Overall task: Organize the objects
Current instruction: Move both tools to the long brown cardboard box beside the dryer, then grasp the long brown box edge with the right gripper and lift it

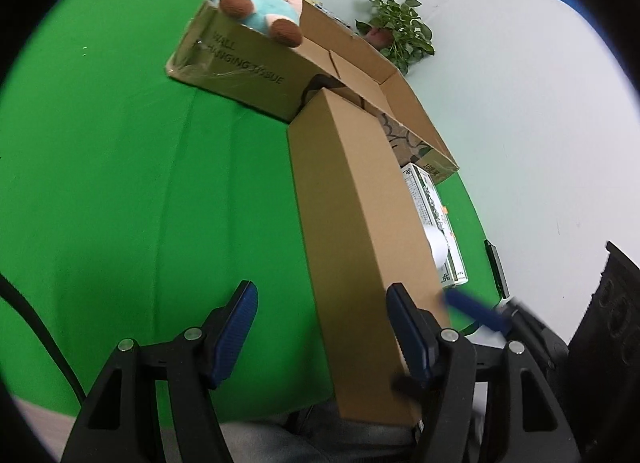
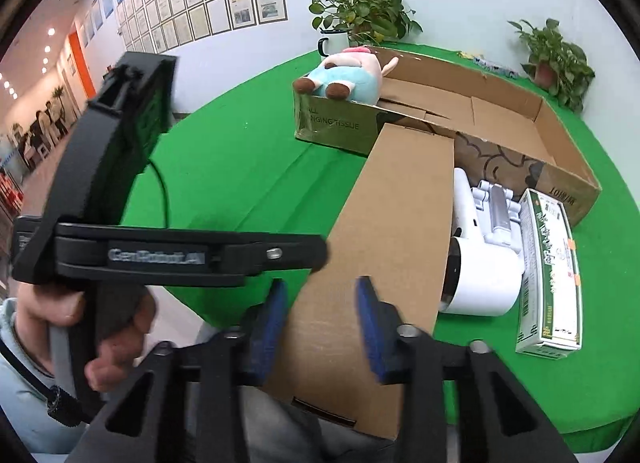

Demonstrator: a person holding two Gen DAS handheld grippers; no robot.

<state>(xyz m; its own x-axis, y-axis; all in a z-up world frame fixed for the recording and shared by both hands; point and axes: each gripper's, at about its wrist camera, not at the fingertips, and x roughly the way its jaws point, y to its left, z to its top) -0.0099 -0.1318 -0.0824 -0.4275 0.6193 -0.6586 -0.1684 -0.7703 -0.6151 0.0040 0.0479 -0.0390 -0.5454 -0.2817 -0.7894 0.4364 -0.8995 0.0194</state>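
A long plain cardboard box (image 1: 356,223) lies on the green table, its near end over the front edge; it also shows in the right wrist view (image 2: 392,231). My left gripper (image 1: 320,319) is open, its right finger against the box's side near the near end. My right gripper (image 2: 322,319) is open just above the box's near end. A large open carton (image 2: 492,119) stands behind, with a plush pig (image 2: 348,75) on its left corner. A white appliance (image 2: 480,263) and a green-and-white carton (image 2: 552,267) lie right of the long box.
A white mug (image 2: 334,43) and potted plants (image 2: 360,15) stand at the table's back edge. A black cable (image 2: 160,191) runs over the left of the green cloth (image 1: 120,183). A black phone-like object (image 1: 496,267) lies at the right edge.
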